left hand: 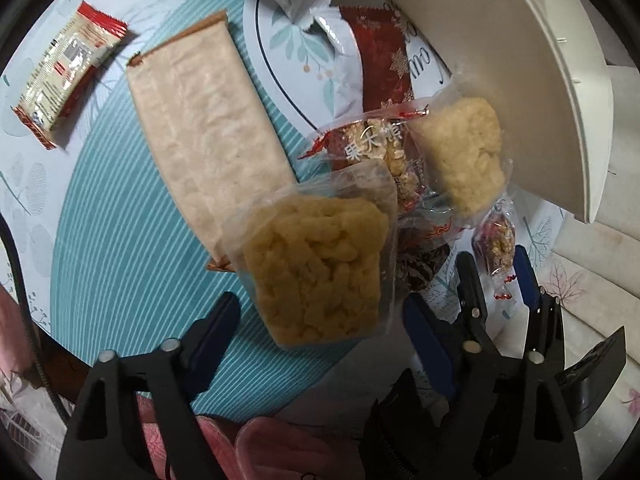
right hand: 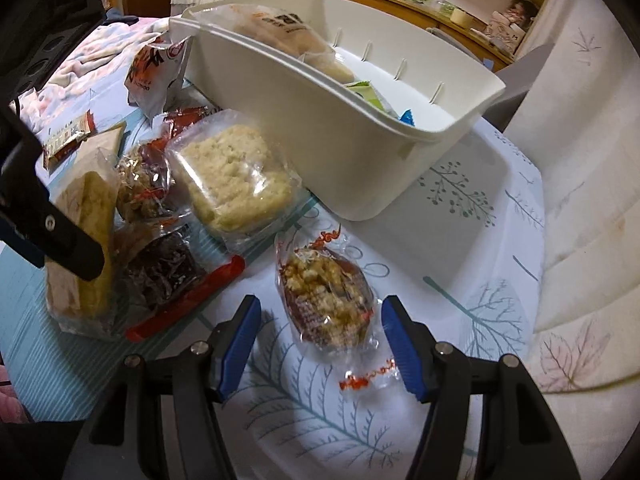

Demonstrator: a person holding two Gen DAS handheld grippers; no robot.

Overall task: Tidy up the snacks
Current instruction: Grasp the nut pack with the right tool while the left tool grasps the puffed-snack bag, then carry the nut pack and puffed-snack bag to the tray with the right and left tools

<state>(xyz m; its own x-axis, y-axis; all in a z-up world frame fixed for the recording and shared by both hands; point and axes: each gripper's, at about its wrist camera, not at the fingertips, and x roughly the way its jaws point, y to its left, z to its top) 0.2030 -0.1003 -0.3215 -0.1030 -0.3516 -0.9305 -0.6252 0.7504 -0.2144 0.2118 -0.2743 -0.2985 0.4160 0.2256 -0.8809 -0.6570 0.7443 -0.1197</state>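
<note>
My left gripper (left hand: 320, 316) is open, its blue pads on either side of a yellow puffed-rice cake in clear wrap (left hand: 316, 268), which lies on the table. My right gripper (right hand: 316, 332) is open around a small nut candy in clear wrap with red twisted ends (right hand: 326, 304); it also shows in the left wrist view (left hand: 496, 244). A second puffed-rice cake (right hand: 236, 178) lies by the white bin (right hand: 320, 128), which holds several packets. A nut bar (left hand: 384, 148), a dark snack pack (right hand: 164, 268) and a long beige wafer pack (left hand: 204, 120) lie between.
A red-and-white bar (left hand: 68, 72) lies at the far left. A white snack bag (right hand: 154, 68) sits beside the bin. The tablecloth (right hand: 312, 408) has leaf prints and a teal striped patch. A padded seat (right hand: 580, 240) is at the right.
</note>
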